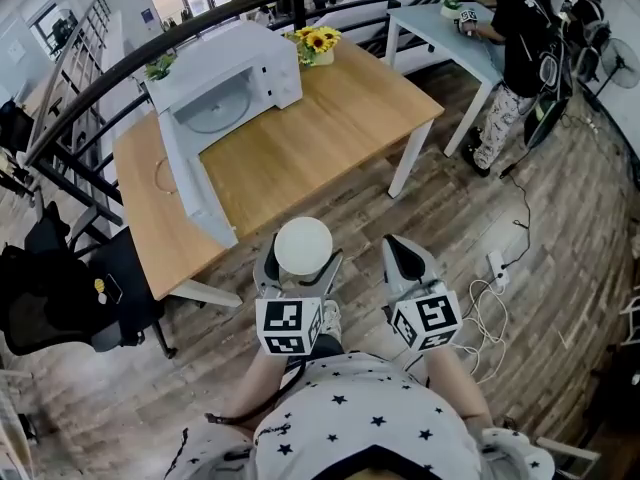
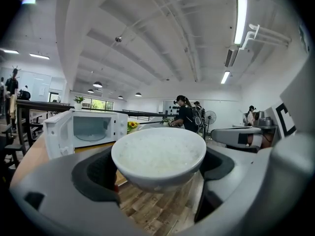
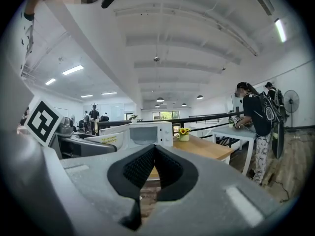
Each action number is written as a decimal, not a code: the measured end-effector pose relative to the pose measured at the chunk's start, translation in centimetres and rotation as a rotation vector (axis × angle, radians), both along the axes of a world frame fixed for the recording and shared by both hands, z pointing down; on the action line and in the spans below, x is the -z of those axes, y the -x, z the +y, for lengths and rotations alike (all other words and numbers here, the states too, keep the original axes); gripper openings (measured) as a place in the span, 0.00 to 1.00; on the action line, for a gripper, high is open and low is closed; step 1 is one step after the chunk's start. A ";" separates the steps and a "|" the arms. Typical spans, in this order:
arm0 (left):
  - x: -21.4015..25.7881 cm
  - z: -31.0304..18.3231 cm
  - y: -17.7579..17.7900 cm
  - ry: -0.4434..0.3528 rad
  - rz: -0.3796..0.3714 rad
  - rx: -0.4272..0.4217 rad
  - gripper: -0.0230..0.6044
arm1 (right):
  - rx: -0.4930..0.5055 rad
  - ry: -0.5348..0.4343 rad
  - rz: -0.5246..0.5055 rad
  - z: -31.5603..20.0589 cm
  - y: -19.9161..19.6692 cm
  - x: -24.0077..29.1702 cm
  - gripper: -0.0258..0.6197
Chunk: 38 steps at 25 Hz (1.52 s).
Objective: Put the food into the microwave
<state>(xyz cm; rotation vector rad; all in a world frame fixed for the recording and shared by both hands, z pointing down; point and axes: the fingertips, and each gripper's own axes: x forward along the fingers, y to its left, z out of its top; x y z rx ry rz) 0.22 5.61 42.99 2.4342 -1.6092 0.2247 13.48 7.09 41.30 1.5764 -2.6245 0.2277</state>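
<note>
A white bowl of rice [image 1: 303, 245] sits between the jaws of my left gripper [image 1: 300, 258], which is shut on it, held over the wooden floor just in front of the table. In the left gripper view the bowl [image 2: 158, 156] fills the middle, with a dark pad on each side. The white microwave [image 1: 225, 83] stands on the far left of the wooden table [image 1: 330, 128], its door [image 1: 195, 183] swung wide open and the glass turntable showing inside. My right gripper [image 1: 402, 246] hangs beside the left, shut and empty; its pads [image 3: 142, 166] meet at the tips.
A small pot of sunflowers [image 1: 317, 44] stands right of the microwave. A black chair [image 1: 80, 288] is at the table's left end. A curved black railing [image 1: 120, 78] runs behind. A person [image 1: 520, 48] stands at a white table at the far right. Cables and a power strip [image 1: 495, 268] lie on the floor.
</note>
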 end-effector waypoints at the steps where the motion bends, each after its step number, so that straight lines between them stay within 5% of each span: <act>1: 0.1 -1.2 0.2 -0.001 0.001 0.002 0.80 | 0.001 -0.001 0.001 -1.2 0.2 0.1 0.05; 18: -0.4 -15.9 5.3 0.008 -0.002 0.068 0.80 | 0.077 -0.003 0.014 -16.7 5.4 0.0 0.05; 38: -1.3 -23.7 8.1 0.022 0.032 0.144 0.80 | 0.139 0.009 0.030 -24.9 8.3 -0.5 0.05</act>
